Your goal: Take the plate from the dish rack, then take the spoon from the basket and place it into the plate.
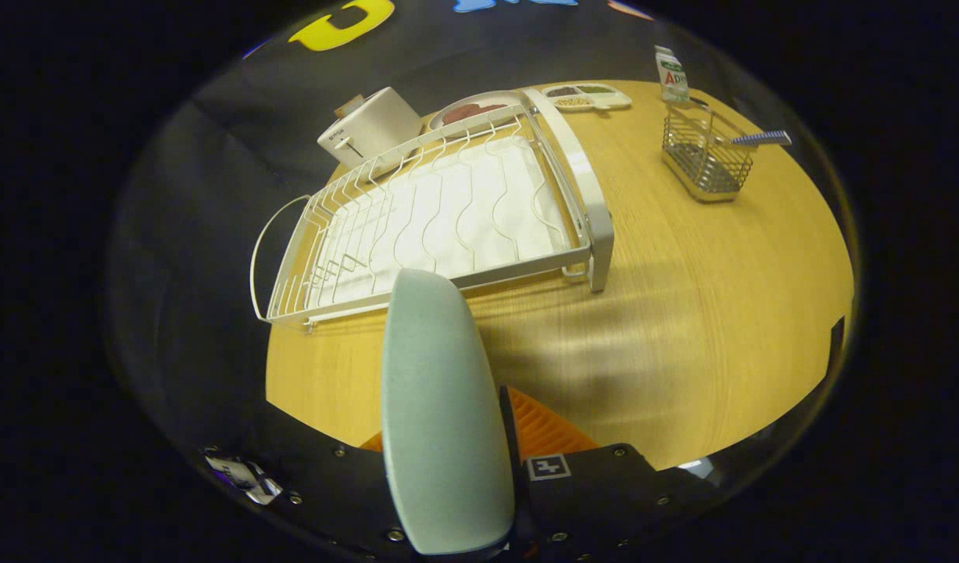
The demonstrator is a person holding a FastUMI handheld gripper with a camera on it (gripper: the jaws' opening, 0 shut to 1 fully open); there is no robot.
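Jaws: the gripper [479, 461] holds a pale grey-green, speckled ceramic plate [440, 414] on edge, its rim rising between the two fingers; the jaws look clamped on it, one finger pressed to its right face, the other mostly hidden behind it.
Plate: clear of the rack, held over the near part of the yellow wooden worktop [682, 313], not yet set down.
Dish rack: the white wire dish rack with a white drip tray [440, 219] sits just beyond the plate's top edge; its slots look empty, so I judge the first step, lifting the plate out, as done.
Spoon: a spoon with a blue-and-white striped handle [760, 139] stands in the small silver wire basket [702, 152], well apart from the rack, far off to the right beyond the fingers; its bowl end is down inside the basket, handle leaning out over the rim.
Left to do: the plate presumably has to go flat on the worktop, the jaws must let go, then fetch the spoon and lay it in the plate.
Behind the rack: a white boxy appliance [370, 125], a white dish with something dark red in it [471, 111], a white divided tray of small foods [588, 96].
Behind the basket: a small white carton [670, 74].
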